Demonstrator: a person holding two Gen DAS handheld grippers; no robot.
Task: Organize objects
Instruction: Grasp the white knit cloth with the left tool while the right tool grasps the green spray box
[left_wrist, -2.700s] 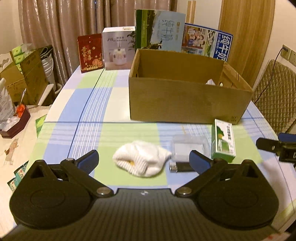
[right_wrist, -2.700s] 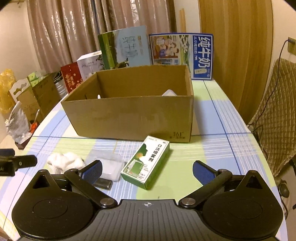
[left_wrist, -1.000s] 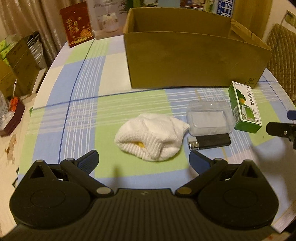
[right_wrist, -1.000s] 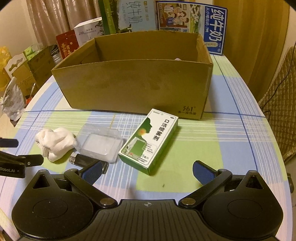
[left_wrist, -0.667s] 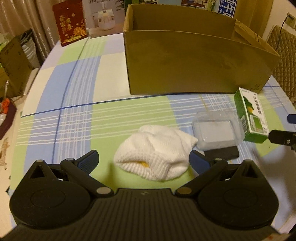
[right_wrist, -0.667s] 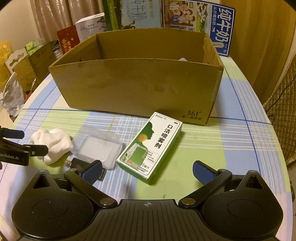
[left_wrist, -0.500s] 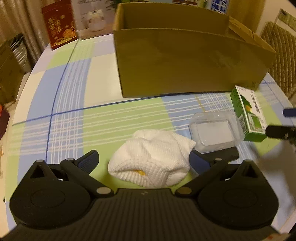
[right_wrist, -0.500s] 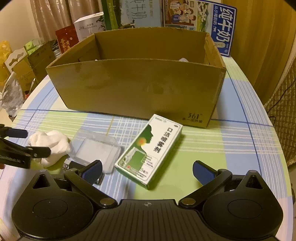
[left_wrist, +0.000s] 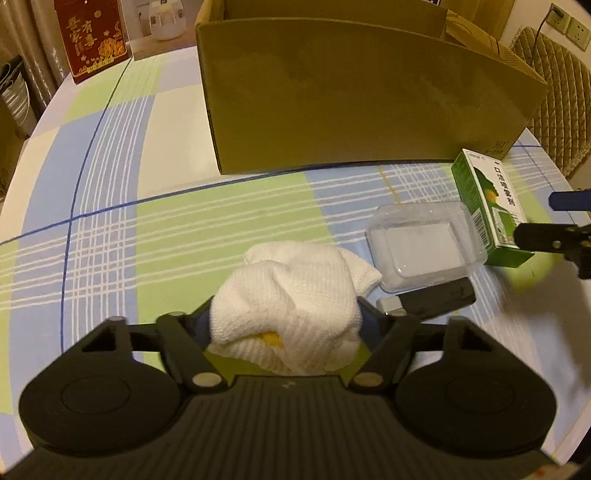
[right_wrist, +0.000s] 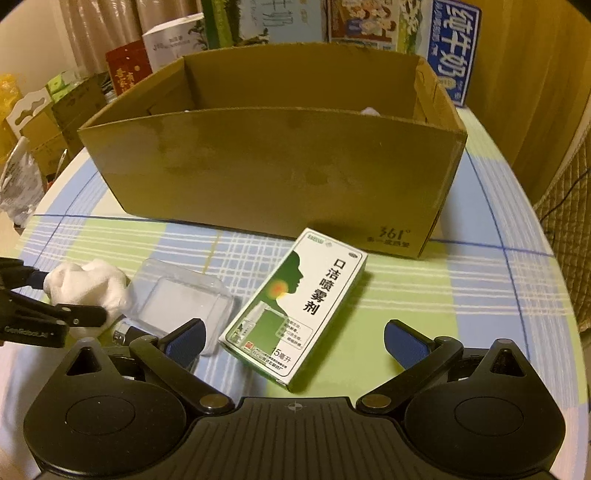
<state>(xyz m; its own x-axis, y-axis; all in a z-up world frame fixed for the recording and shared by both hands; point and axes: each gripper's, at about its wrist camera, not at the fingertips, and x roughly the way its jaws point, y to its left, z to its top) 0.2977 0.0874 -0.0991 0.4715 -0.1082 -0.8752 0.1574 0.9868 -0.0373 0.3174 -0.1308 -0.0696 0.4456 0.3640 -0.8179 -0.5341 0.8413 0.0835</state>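
The white knitted cloth (left_wrist: 291, 295), bunched into a soft lump with a spot of yellow showing underneath, lay on the checked tablecloth (left_wrist: 110, 206) at the left of the row of loose items, in front of the cardboard box (left_wrist: 351, 99). A second earlier the left gripper (left_wrist: 284, 314) had hung wide open short of the cloth; now its jaws were closing around the bundle, one blue pad on each side and pressing into the knit, so the cloth bulged up between them. In the right wrist view the same grip showed from the side, the dark fingers (right_wrist: 79, 315) pinching the white lump (right_wrist: 88, 284).

Just right of the cloth sat a clear plastic container (left_wrist: 424, 243), touching its edge, with a black lighter (left_wrist: 432, 297) lying close in front of the container. Both had kept their places, though they appeared nearer the camera than before.

Further right lay a green and white medicine box (right_wrist: 299, 306), flat on the tablecloth and angled toward the cardboard box. The right gripper (right_wrist: 295, 341) hovered just short of it, its jaws wide apart with nothing between the pads. Compared with a second earlier, the medicine box looked larger and closer between the blue pads, and the cardboard box filled more of the view behind it.
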